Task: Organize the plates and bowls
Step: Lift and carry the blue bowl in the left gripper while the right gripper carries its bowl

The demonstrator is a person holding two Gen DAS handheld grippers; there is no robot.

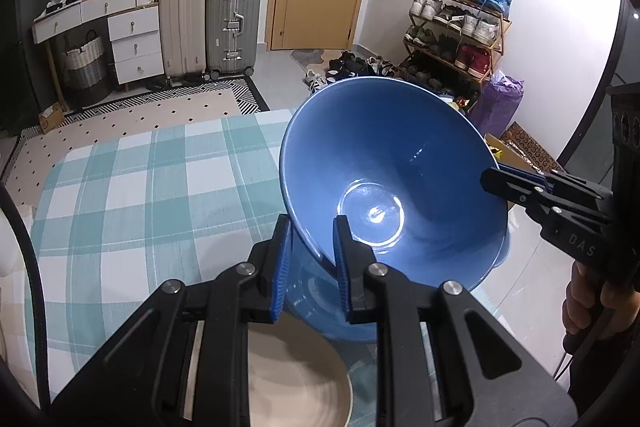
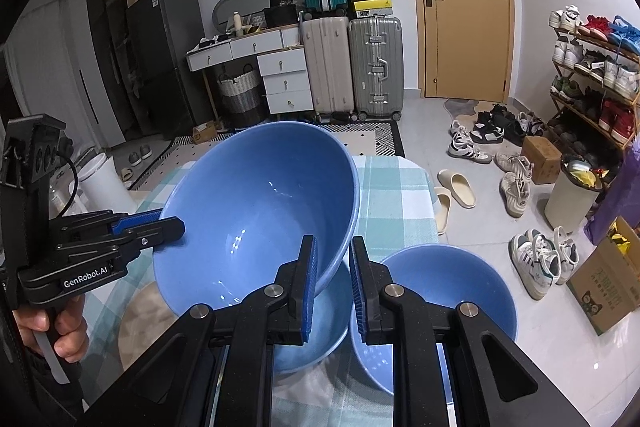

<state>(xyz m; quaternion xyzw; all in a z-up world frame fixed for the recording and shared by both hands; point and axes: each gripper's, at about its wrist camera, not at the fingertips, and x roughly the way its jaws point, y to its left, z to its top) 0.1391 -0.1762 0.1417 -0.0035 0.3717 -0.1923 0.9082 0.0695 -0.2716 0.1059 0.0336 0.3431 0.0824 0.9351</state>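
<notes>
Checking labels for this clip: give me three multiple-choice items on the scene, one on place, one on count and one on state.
1. What sits directly beneath the raised bowl?
A. another blue bowl
B. a suitcase
C. a shoe

2. How many blue bowls does the right wrist view show?
A. one
B. two
C. three

3. How is the raised bowl held?
A. flat on the cloth, untouched
B. tilted, both grippers on its rim
C. upside down in one gripper

Answers:
1 A: a second blue bowl lies under the large blue bowl.
2 C: those two, plus a third blue bowl on the right.
3 B: the left gripper and right gripper pinch opposite sides of the rim.
</notes>
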